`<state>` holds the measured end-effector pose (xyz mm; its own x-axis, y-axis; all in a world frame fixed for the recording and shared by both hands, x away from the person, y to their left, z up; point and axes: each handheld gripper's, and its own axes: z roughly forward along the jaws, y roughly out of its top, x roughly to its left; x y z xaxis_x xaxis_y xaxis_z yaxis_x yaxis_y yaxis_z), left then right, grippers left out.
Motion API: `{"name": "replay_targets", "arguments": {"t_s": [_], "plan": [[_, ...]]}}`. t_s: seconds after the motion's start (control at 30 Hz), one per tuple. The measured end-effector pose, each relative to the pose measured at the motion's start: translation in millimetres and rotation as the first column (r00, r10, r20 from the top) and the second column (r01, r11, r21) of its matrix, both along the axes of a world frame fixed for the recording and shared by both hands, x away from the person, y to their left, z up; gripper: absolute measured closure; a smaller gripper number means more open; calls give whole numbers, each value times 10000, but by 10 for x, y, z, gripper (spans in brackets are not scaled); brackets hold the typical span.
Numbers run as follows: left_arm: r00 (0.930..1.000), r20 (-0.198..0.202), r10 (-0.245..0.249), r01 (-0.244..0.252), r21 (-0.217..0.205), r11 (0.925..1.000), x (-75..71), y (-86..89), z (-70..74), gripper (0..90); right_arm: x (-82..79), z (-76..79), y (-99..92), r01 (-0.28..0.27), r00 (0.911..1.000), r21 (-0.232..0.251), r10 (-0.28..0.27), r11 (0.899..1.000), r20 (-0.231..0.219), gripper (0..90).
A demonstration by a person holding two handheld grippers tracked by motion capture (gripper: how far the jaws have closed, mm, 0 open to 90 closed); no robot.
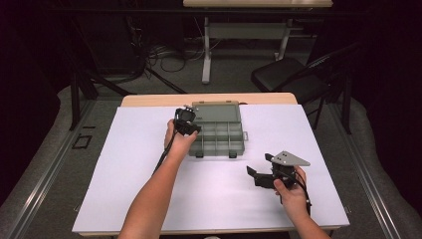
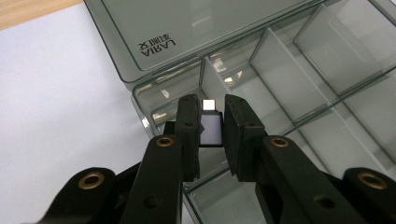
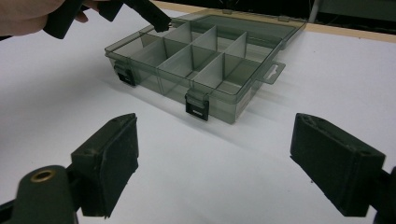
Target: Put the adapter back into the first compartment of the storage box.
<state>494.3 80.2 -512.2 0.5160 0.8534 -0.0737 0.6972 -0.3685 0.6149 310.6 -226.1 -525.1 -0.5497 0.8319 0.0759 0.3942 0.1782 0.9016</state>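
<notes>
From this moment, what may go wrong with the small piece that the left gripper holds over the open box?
1. The left gripper pinches the small silver-grey adapter-like piece by its sides, so it may slip or twist on release.
2. It hangs near a thin divider of the translucent grey plastic compartment box, so it may land in the wrong cell.
3. The right gripper waits open, apart from the box, so a nudge may shift it.
</notes>
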Motion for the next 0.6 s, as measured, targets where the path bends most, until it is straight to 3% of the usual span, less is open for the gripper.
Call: {"name": "replay_targets", "arguments": {"t_s": [0.6], "plan": [[9999, 50, 154, -154, 91, 9998, 5, 36, -4, 753, 2, -3, 1, -9, 10000, -32, 9, 10000, -1, 153]]}}
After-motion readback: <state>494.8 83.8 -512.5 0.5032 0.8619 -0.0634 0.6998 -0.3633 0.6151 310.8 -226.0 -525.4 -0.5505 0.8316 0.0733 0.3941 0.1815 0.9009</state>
